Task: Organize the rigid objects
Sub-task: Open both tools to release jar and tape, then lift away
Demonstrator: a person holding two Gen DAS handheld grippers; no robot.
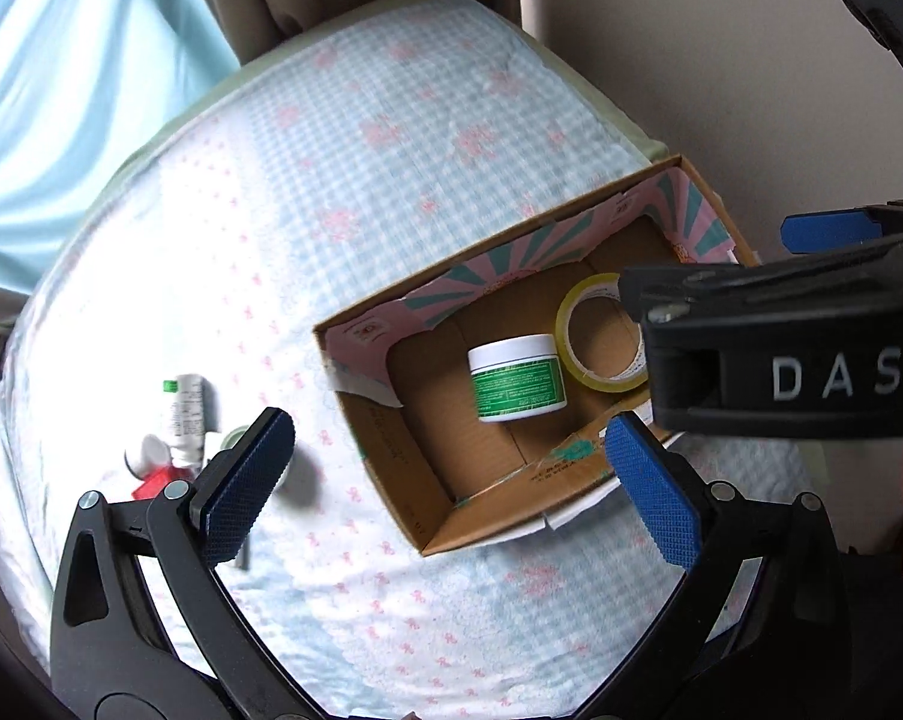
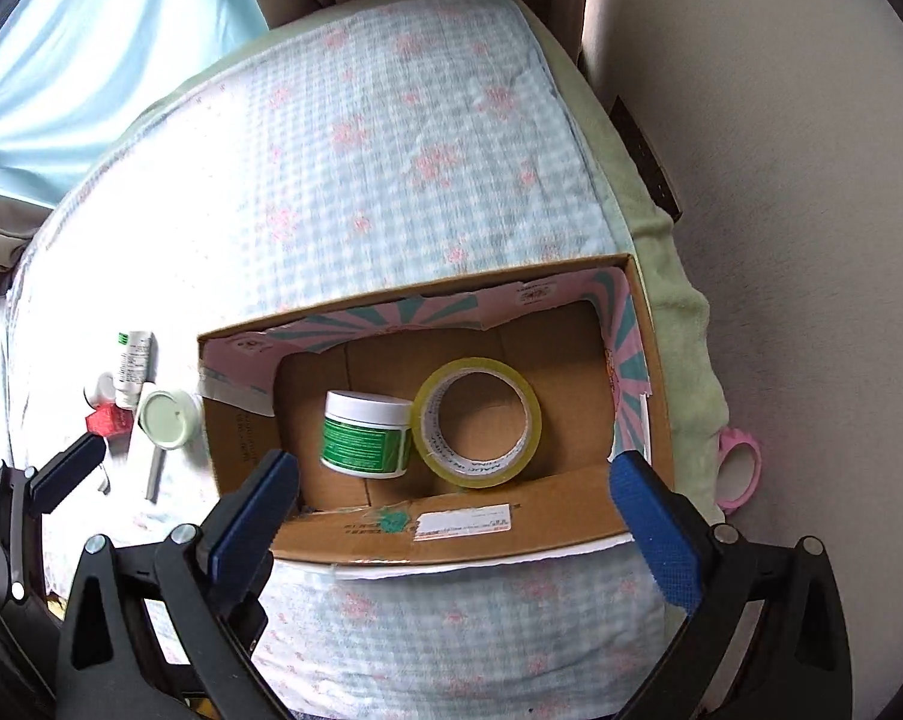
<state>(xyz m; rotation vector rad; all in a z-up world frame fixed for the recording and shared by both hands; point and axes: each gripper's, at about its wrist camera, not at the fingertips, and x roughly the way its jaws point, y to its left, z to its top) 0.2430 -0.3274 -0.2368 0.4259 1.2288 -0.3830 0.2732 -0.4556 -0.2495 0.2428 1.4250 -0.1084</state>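
An open cardboard box sits on a bed. Inside lie a white jar with a green label and a yellowish tape roll. Left of the box lie a white tube, a pale green round lid, a red piece and a thin grey stick. My right gripper is open and empty above the box's near wall. My left gripper is open and empty above the box's left end.
The bed has a blue checked cover with pink flowers. A wall runs along the right, curtains at the back. A pink ring object lies beside the bed's right edge. The right gripper's body overhangs the box.
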